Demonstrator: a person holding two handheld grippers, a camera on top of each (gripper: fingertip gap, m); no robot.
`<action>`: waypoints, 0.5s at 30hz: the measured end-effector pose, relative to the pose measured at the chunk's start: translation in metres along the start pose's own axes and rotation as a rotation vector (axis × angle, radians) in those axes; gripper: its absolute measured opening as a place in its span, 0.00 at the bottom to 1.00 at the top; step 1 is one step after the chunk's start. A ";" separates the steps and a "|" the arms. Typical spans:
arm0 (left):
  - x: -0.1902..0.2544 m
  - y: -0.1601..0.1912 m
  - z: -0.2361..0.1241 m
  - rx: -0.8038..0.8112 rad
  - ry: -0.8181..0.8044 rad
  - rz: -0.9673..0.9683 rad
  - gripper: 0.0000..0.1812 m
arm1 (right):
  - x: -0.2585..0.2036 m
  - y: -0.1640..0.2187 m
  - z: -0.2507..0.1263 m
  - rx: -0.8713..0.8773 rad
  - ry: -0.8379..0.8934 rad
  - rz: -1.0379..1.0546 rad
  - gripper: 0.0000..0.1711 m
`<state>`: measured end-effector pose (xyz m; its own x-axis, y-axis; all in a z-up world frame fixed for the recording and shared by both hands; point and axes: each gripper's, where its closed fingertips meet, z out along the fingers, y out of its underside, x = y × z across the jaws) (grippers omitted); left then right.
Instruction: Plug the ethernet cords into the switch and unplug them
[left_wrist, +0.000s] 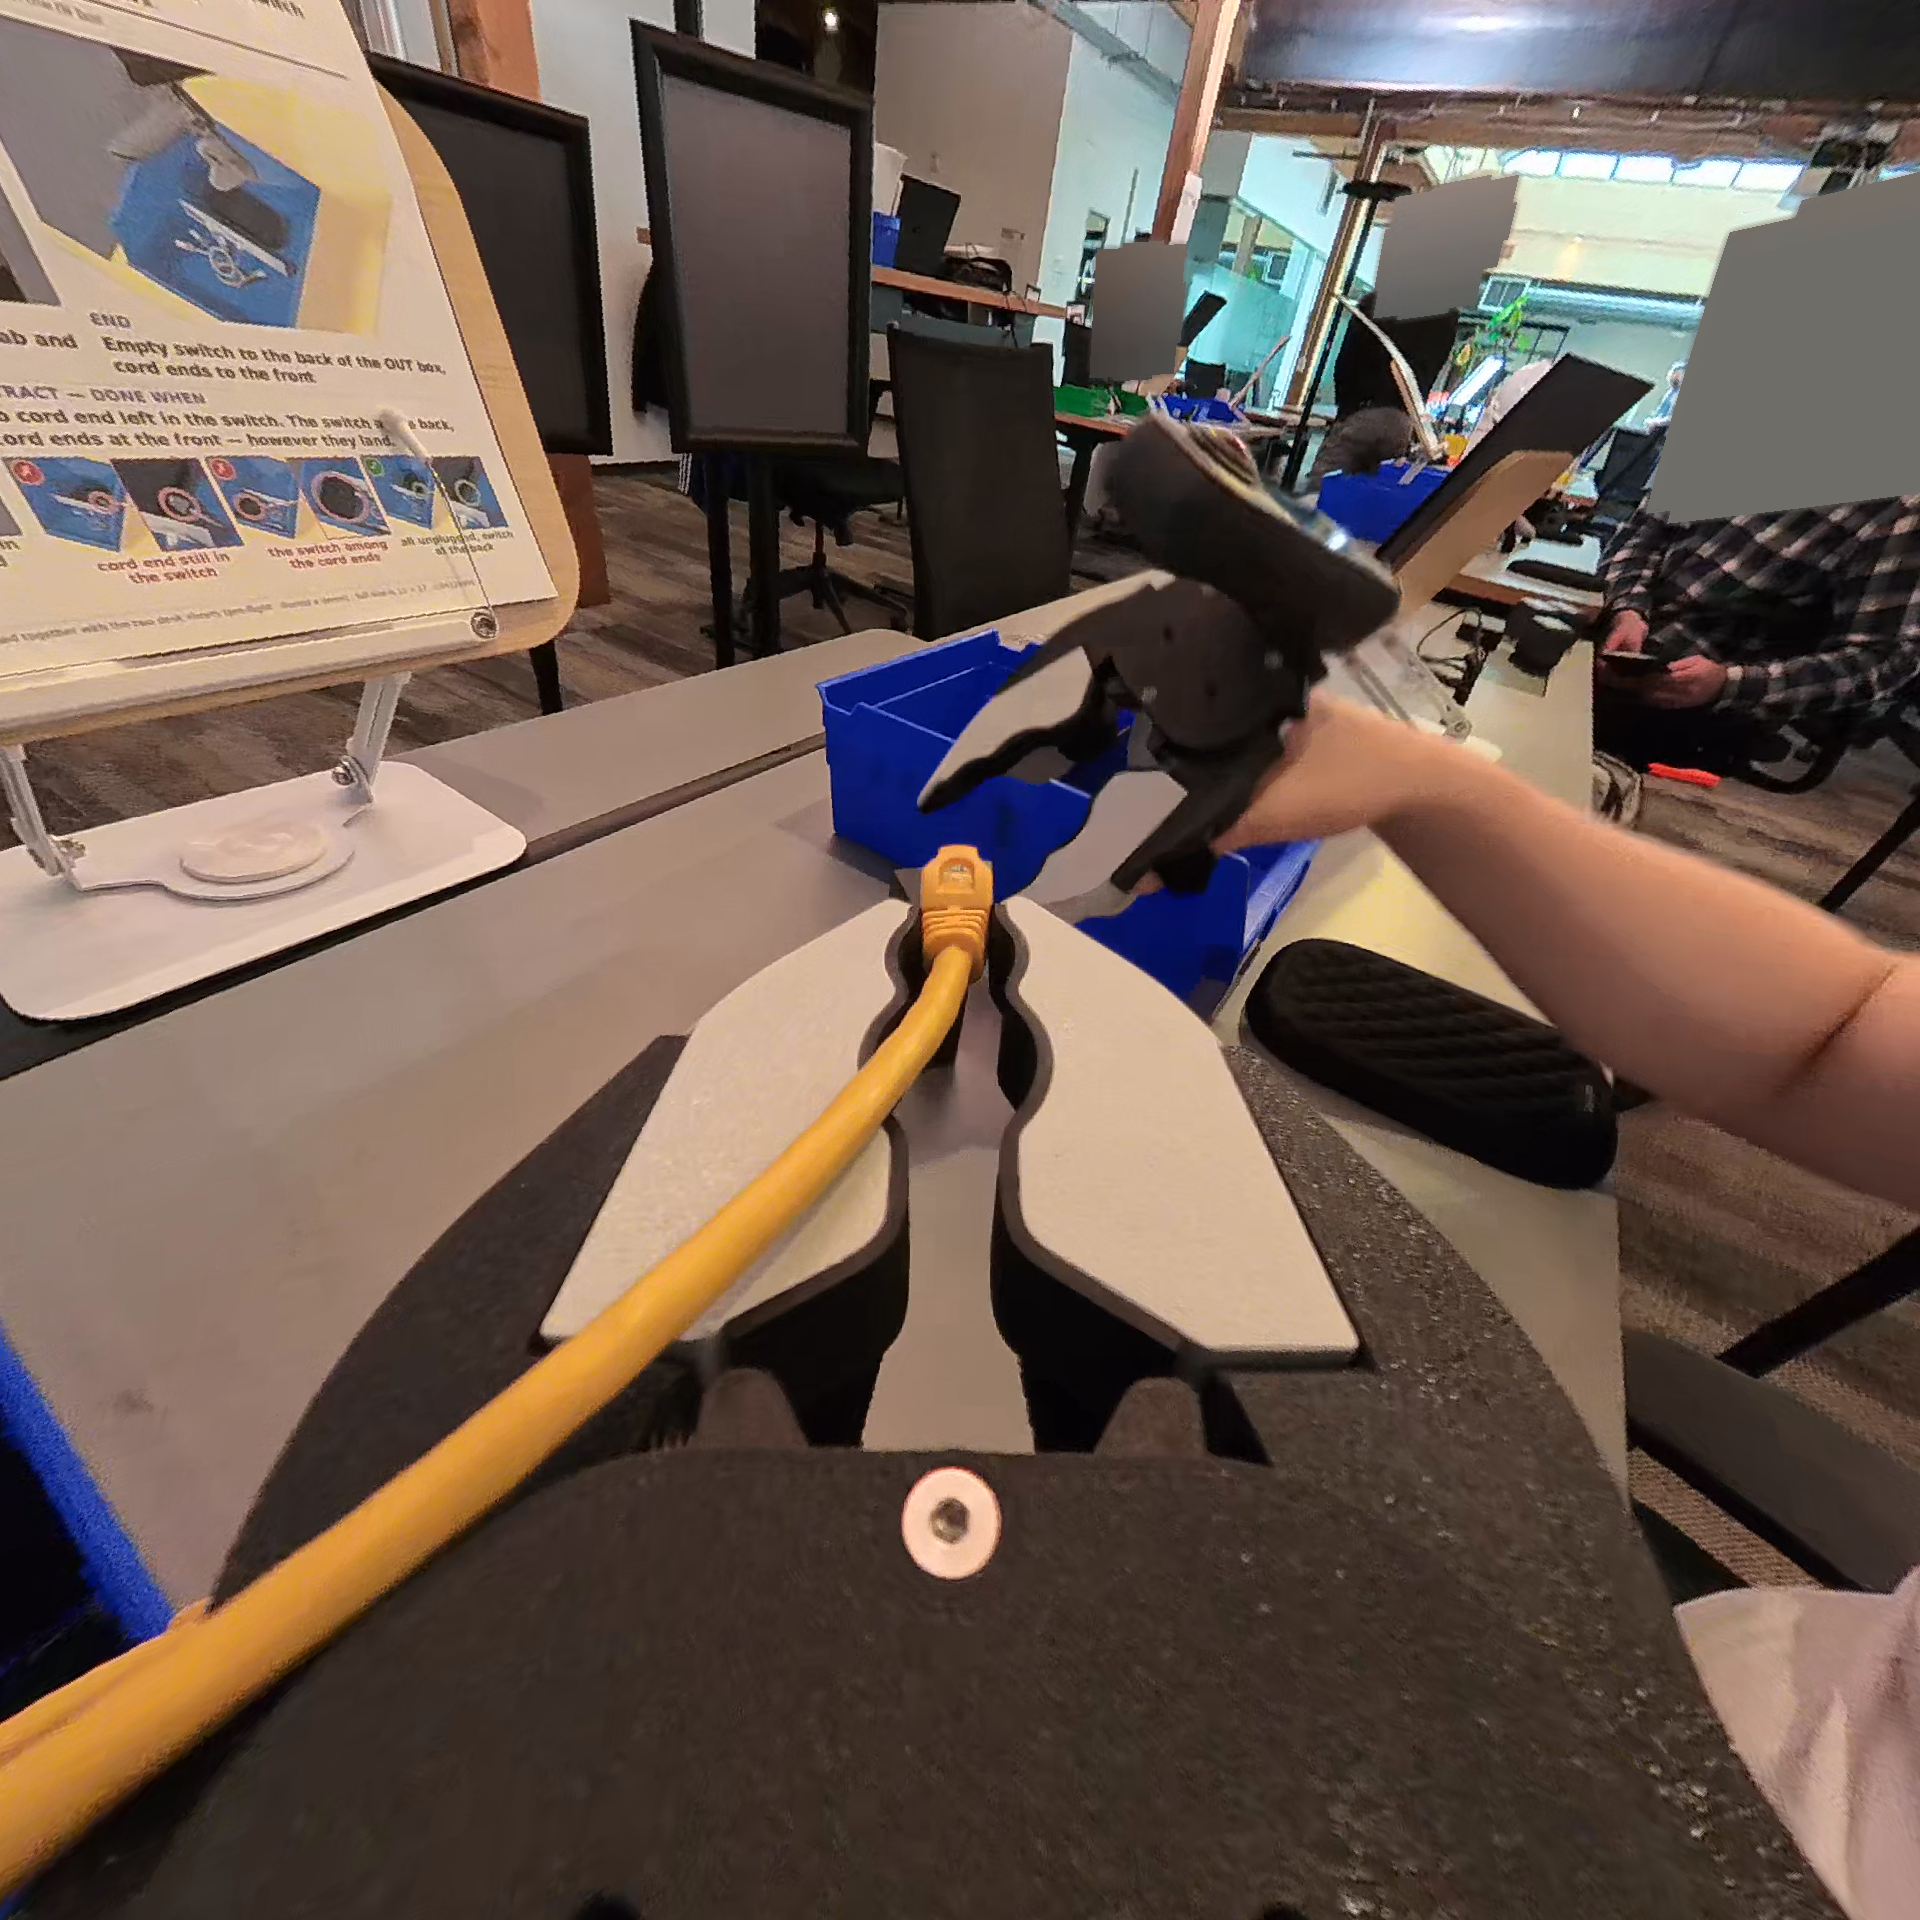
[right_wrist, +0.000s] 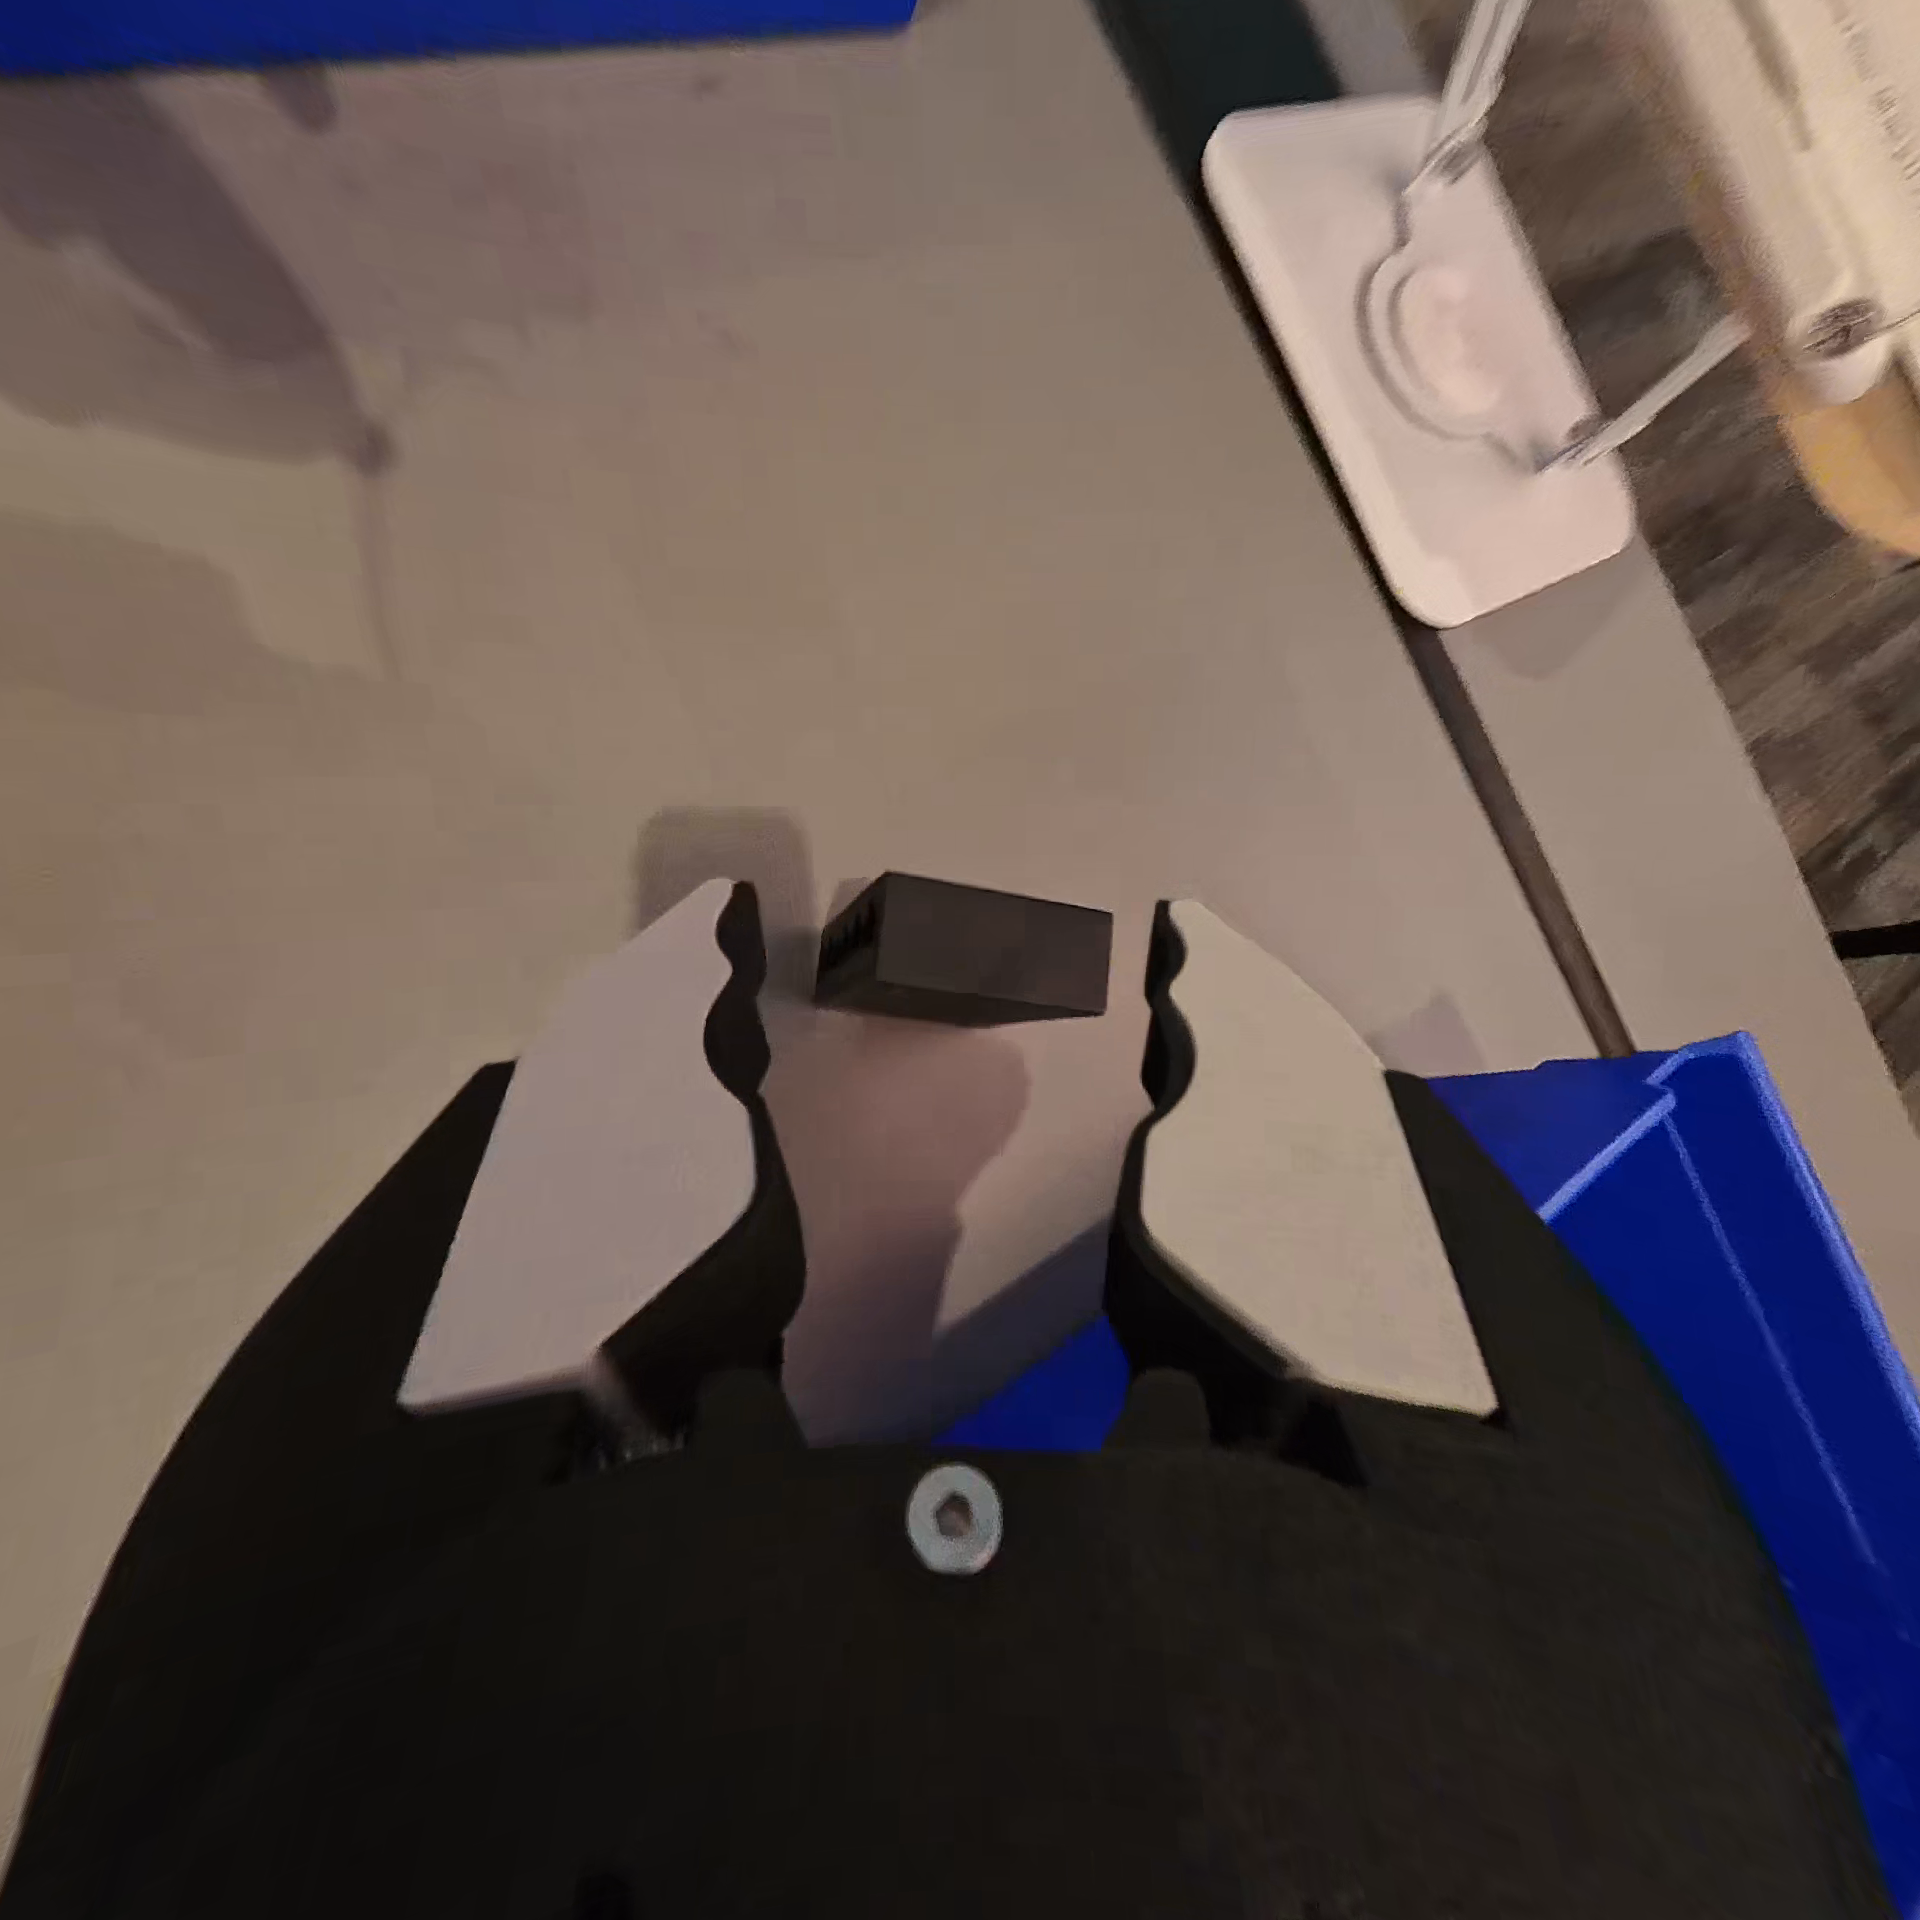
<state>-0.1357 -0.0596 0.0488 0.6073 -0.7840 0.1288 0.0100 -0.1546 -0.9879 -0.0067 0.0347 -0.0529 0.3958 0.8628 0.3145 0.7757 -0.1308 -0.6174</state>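
Tongs on the left, the left gripper (left_wrist: 954, 914), pinch the thick yellow ethernet cord (left_wrist: 727, 1216) by its plug, pointing forward. The right gripper (right_wrist: 951, 935) hangs released above the small black box-shaped switch (right_wrist: 966, 951), which lies crosswise between its 2 tips, on the grey table (right_wrist: 623, 520).

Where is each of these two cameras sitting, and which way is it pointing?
Left wrist view: sits on the left hand-held gripper, looking level across the grey table; its fingers pinch a yellow ethernet cord, and the person's forearm holds the right hand-held gripper ahead.
Right wrist view: sits on the right hand-held gripper, looking steeply down at the small black switch; its fingers are spread.
Shared: table, blue bin, white stand base.
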 end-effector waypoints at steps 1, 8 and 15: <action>0.000 0.001 0.001 -0.006 -0.003 0.009 0.06 | 0.001 0.001 -0.001 -0.056 -0.037 -0.007 0.42; 0.005 0.003 0.005 -0.010 -0.006 0.008 0.06 | 0.003 0.018 0.017 -0.444 -0.267 0.105 0.52; 0.009 0.002 0.003 0.000 0.005 -0.010 0.06 | -0.001 0.040 0.030 -0.672 -0.274 0.140 0.53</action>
<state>-0.1276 -0.0654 0.0477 0.6033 -0.7853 0.1390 0.0161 -0.1623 -0.9866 0.0090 0.0432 -0.1000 0.4446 0.8955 0.0200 0.8954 -0.4437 -0.0361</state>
